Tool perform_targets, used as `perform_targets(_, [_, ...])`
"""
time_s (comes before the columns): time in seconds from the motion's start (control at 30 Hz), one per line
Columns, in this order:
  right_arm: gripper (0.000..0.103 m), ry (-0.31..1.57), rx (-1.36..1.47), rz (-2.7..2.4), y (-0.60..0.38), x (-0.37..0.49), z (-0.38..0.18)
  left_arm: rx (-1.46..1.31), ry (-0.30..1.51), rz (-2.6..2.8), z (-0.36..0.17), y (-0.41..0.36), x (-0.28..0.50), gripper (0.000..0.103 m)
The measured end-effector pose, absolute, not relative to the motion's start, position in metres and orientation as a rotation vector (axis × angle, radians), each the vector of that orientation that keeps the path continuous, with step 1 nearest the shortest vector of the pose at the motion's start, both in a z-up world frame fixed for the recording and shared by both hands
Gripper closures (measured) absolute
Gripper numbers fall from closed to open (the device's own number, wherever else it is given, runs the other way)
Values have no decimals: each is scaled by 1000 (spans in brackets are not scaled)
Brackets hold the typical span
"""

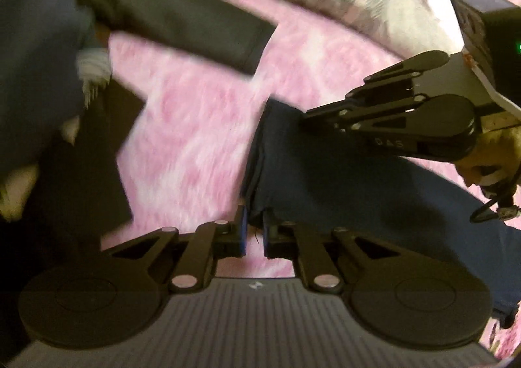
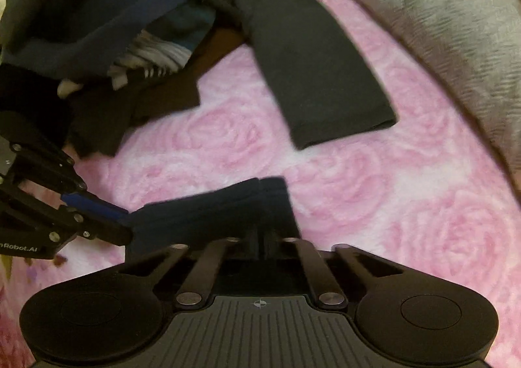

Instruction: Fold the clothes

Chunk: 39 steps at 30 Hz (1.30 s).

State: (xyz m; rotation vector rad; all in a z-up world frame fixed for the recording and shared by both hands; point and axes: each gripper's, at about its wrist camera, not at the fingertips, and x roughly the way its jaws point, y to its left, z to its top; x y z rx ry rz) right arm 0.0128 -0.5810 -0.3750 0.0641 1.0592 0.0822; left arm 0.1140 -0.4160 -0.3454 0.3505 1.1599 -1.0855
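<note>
On the pink rose-patterned fleece blanket (image 2: 374, 192), a heap of dark jumbled clothes (image 2: 107, 10) lies far left. The left hand-held gripper (image 1: 254, 231) is clamped on the near edge of the folded navy-blue cloth garment (image 1: 342, 179). The right hand-held gripper (image 2: 260, 238) is closed on its right end.

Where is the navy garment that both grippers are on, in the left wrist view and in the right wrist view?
Left wrist view: the navy garment fills the lower right, from the left gripper out under the right gripper.
Right wrist view: it lies bottom centre, just ahead of that camera's own fingers, its left end at the left gripper.
Shared landmark: the black sleeve lying on the pink blanket beyond it.
</note>
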Motion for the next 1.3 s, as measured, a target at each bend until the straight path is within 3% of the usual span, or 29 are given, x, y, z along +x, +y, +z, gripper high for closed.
perform_targets(0.33, [99,1030,140,-17,-597,14,-384,424,1187,-1085,-361,-430,121,92])
perform_targets(0.37, [79,1012,159,-41,-596,9,-381,430,1188,-1082,-361,-428,121,91])
perform_targets(0.4, [48,990,175,-79,-595,1,-377,436,1187,-1079,-360,-427,121,91])
perform_targets(0.43, [37,965,196,-115,-594,-7,-372,450,1181,-1075,-359,-425,120,90])
perform_targets(0.47, [35,935,237,-142,-594,-17,-367,474,1166,-1068,-357,-423,119,91])
perform_targets(0.9, [35,850,714,-688,-549,-242,-356,801,827,-1278,-318,-447,67,90])
perform_targets(1.07, [35,760,863,-1001,-532,-347,-334,962,665,-1467,-317,-472,-2,89])
perform_targets(1.3, [31,556,1081,-1440,-501,-512,-305,1148,322,-1815,-308,-466,-146,74])
